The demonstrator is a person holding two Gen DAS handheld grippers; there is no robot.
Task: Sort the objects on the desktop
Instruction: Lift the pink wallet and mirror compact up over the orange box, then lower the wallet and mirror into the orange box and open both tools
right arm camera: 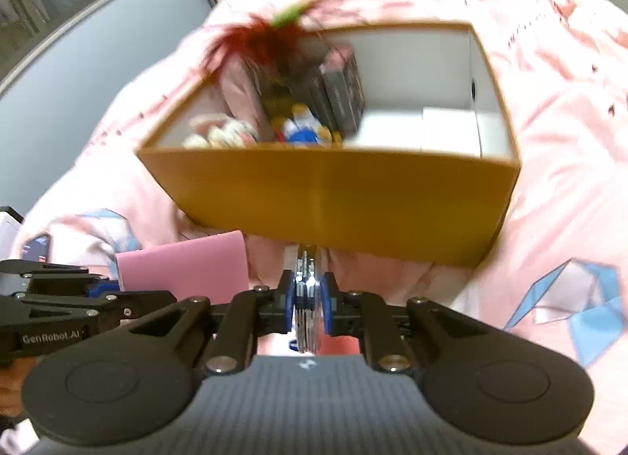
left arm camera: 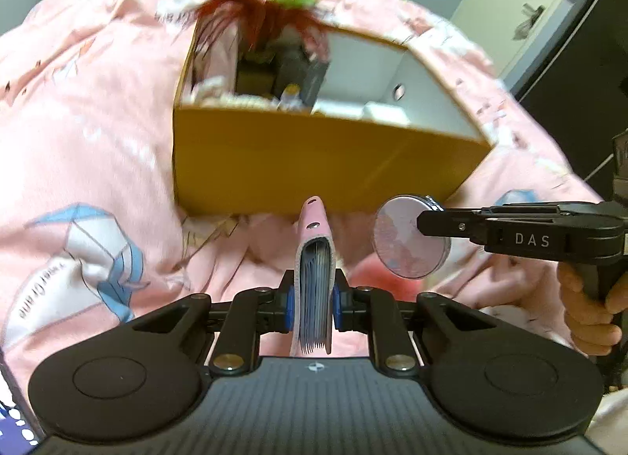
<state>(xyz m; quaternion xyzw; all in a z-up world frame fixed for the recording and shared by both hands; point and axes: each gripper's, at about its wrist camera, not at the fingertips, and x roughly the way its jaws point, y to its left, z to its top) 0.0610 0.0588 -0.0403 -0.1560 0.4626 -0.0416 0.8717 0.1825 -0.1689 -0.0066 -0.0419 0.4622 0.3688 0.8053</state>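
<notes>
right gripper (right arm camera: 310, 298), low centre, is clamped on a round compact (right arm camera: 307, 290) seen edge-on. above it sits a yellow box (right arm camera: 325, 196) holding toys and dark books. at lower left the left gripper (right arm camera: 114, 294) holds a pink wallet (right arm camera: 184, 266). a pink quilt (right arm camera: 569, 200) lies beneath everything.

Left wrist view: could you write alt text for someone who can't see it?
The left gripper clamps a pink card wallet edge-on above a pink printed blanket. Beside it, the right gripper pinches a round compact. Beyond sits an open yellow-brown box of small items.
</notes>
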